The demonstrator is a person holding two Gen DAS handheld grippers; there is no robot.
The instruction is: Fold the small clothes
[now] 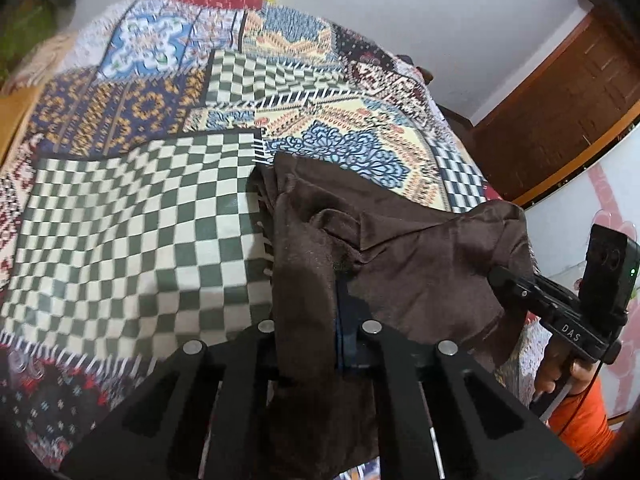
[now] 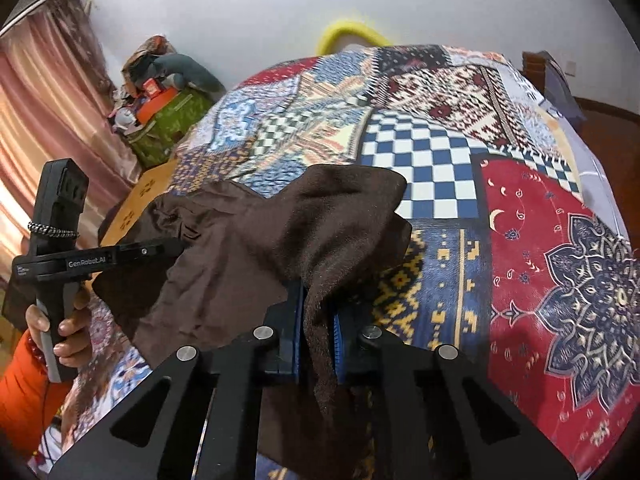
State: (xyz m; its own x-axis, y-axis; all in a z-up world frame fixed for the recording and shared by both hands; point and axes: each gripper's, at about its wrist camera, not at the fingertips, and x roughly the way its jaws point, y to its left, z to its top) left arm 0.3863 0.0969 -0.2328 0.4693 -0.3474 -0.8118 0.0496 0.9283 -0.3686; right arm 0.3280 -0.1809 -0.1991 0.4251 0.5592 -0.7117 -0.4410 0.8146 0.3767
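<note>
We have the brown garment [image 1: 400,248] pinched in both tools, bunched and lifted off the patchwork bedspread [image 1: 132,216], its far end trailing onto the bedspread's green check patch. Left gripper [image 1: 340,320] jaws nearly closed, brown cloth clamped between the blue pads and hanging back over the linkage. Right gripper [image 2: 316,328] same: jaws nearly closed on a twisted edge of the garment, blue pads [image 2: 296,320] pressing either side. Step in hand, we judge: grasp done at two points, garment still crumpled, no fold made yet. Next move calls for pulling the two grips apart to spread the cloth flat on the bedspread, then carrying one edge over. Around the bedspread: a yellow ring-shaped thing [image 2: 352,34] at its far end, cluttered green box [image 2: 172,128] off its left side by a pink curtain [image 2: 48,92], wooden furniture [image 1: 560,112] off its right side. Bedspread itself bare of other clothes. Main snag: cloth draped over our own jaws could catch when released.
</note>
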